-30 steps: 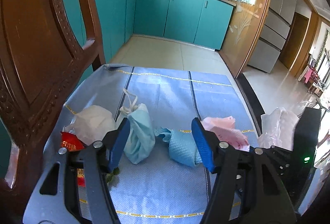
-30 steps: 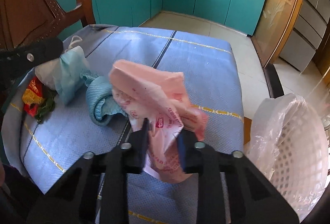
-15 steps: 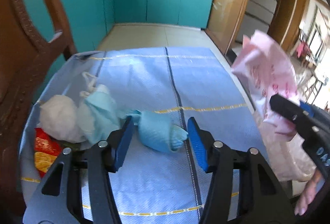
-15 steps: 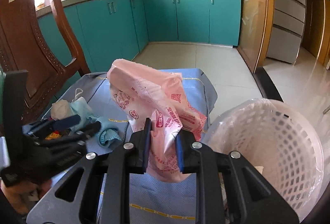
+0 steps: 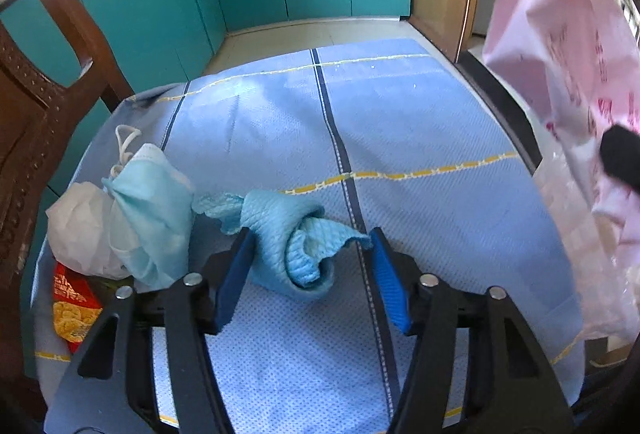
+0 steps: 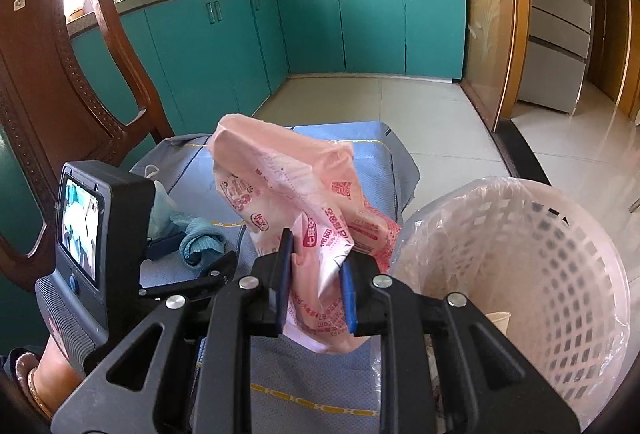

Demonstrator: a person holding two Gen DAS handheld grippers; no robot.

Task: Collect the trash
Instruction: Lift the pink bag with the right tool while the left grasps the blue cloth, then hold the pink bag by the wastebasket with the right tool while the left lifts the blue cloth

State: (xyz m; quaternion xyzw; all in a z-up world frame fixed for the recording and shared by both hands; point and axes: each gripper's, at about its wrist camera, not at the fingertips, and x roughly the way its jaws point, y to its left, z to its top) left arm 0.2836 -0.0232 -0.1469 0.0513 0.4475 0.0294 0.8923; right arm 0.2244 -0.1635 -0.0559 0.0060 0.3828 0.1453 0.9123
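Pink plastic bag, crumpled, printed in red: pinched between the pads of the right gripper, held up in the air just left of the bin's rim, not yet over the opening. Not dropped yet.

White lattice bin, lined with clear plastic, stands off the table's right edge. A paper cup shows inside, so at least one piece seems to be in already.

Blue rag, rolled and twisted, lies on the blue tablecloth. Left gripper is down over it, jaws spread to either side of the roll; they have just been narrowing a little. The left pad sits against the rag's edge, the right pad near its loose corner; no squeeze visible yet.

Further left, bunched near the table edge: a face mask, a wad of white paper, and a red and yellow snack wrapper partly under them. A wooden chair stands behind.

Judgement: well short of finished. One piece on its way to the bin, one about to be gripped, three untouched.
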